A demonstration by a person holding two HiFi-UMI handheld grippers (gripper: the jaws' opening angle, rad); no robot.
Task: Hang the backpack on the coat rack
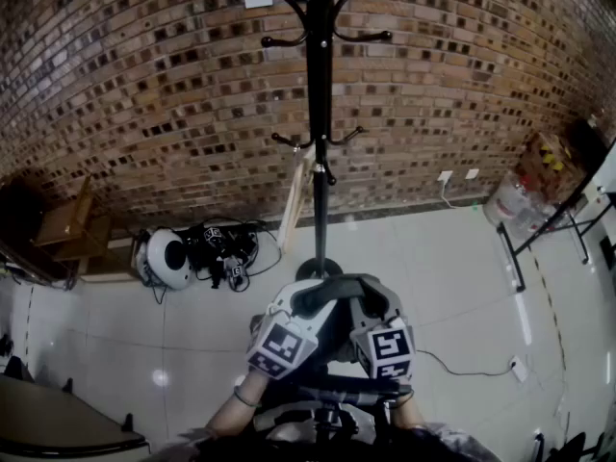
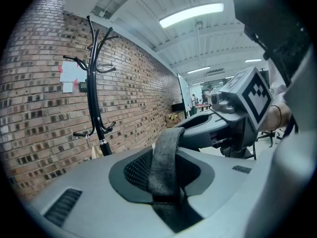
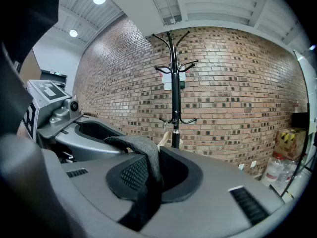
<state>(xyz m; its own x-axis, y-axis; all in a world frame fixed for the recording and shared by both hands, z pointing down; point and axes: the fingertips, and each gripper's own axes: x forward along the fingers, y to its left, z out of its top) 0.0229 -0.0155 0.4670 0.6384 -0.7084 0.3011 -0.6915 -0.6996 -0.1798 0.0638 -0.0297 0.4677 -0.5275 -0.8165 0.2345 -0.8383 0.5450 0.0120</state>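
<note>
The black coat rack [image 1: 319, 142] stands against the brick wall straight ahead, its hooks bare; it also shows in the left gripper view [image 2: 94, 100] and the right gripper view [image 3: 174, 88]. Both grippers are side by side in front of its base. A dark grey backpack strap [image 1: 332, 290] arches between them. My left gripper [image 1: 306, 308] is shut on one end of the strap [image 2: 166, 157]. The right gripper [image 1: 371, 308] is shut on the other end [image 3: 143, 152]. The dark backpack body [image 1: 318, 426] hangs below the grippers, mostly hidden.
A white helmet-like object [image 1: 166, 256] and tangled black gear [image 1: 223, 248] lie on the floor left of the rack. A wooden board [image 1: 294, 205] leans on the wall. Wooden furniture [image 1: 67, 224] stands at the left, a table [image 1: 58, 426] is near left, and bottles [image 1: 510, 205] and a metal frame [image 1: 539, 239] are at the right.
</note>
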